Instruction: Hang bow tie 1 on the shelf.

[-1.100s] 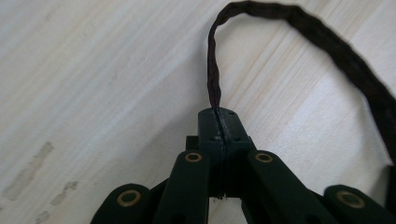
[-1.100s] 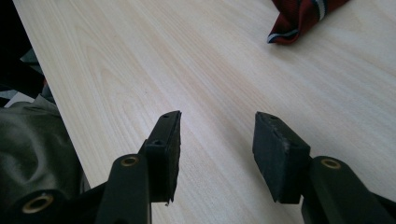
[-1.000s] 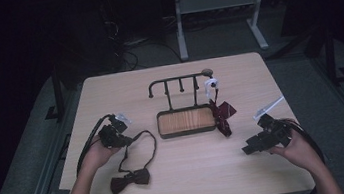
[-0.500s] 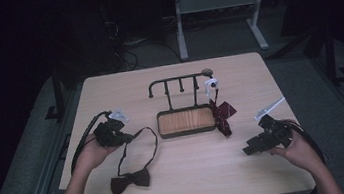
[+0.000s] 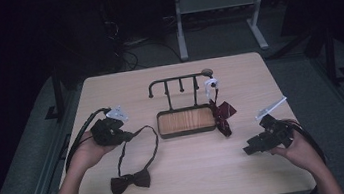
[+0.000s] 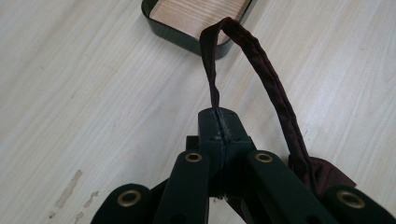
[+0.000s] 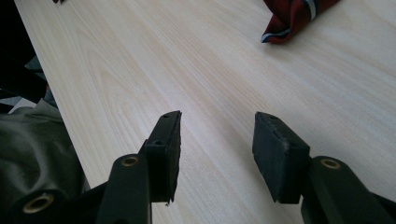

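A dark maroon bow tie [image 5: 130,182] lies on the table's front left, its neck strap [image 5: 152,142] looping up to my left gripper [image 5: 125,135]. That gripper is shut on the strap [image 6: 275,93], which rises from the closed jaws toward the tray [image 6: 187,39]. A second, red striped bow tie [image 5: 222,113] hangs from the black hook rack [image 5: 178,83] above the wooden tray [image 5: 186,121]; its corner [image 7: 296,16] lies ahead of my right gripper [image 7: 215,140]. My right gripper [image 5: 248,149] hovers open and empty at the table's right front.
The rack has several bare hooks left of the hung tie. Cables trail from both grippers off the table's front edge. A dark cloth [image 7: 32,154] lies beyond the table edge. A desk frame [image 5: 219,10] stands behind the table.
My left gripper has drawn back to the left and up with the strap, pulling the loop taut away from the bow. The right gripper has hardly moved.
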`<state>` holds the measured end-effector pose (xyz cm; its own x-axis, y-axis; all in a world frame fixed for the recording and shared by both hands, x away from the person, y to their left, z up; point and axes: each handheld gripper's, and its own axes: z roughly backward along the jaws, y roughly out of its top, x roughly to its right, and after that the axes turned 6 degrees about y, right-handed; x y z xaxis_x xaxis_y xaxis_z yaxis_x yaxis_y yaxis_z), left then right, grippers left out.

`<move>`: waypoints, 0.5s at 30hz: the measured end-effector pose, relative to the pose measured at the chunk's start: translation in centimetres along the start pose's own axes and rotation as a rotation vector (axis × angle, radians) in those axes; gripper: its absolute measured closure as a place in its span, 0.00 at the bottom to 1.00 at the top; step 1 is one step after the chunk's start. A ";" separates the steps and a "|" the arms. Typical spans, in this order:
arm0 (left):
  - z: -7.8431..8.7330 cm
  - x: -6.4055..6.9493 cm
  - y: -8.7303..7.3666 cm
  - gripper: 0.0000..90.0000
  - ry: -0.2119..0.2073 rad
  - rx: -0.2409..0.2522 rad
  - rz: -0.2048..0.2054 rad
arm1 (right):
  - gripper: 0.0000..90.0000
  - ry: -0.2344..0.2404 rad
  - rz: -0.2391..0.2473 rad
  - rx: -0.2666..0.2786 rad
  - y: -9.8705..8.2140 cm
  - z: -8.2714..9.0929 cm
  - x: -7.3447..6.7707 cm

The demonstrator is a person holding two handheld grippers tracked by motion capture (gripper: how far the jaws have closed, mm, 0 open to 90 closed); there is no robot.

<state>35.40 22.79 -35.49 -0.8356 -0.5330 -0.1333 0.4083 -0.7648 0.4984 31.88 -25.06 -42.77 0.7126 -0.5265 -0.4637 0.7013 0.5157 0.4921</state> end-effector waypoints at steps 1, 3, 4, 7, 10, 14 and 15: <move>0.2 0.0 0.1 1.00 0.002 0.003 -0.005 | 0.58 0.000 -0.001 -0.002 0.0 0.0 -0.1; 0.5 0.1 0.3 1.00 0.000 0.008 -0.006 | 0.58 0.002 0.000 0.003 -0.1 0.1 -0.1; 0.7 0.2 0.4 1.00 0.000 0.012 -0.006 | 0.58 -0.004 0.001 0.002 -0.1 0.2 -0.1; 1.2 0.3 0.7 1.00 -0.001 0.016 -0.019 | 0.57 -0.008 0.006 0.010 -0.2 0.4 -0.2; 1.5 0.4 0.9 1.00 -0.001 0.015 -0.029 | 0.57 -0.008 0.006 0.011 -0.2 0.5 -0.2; 2.0 0.4 1.3 1.00 -0.005 0.012 -0.046 | 0.57 -0.008 0.000 0.008 -0.1 0.5 -0.1; 2.1 0.4 1.5 1.00 -0.004 0.014 -0.046 | 0.57 -0.007 0.000 0.009 -0.1 0.5 -0.1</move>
<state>34.93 22.25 -33.02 -0.8550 -0.4957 -0.1526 0.3643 -0.7834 0.5035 31.69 -25.44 -42.39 0.7127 -0.5313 -0.4581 0.7008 0.5098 0.4990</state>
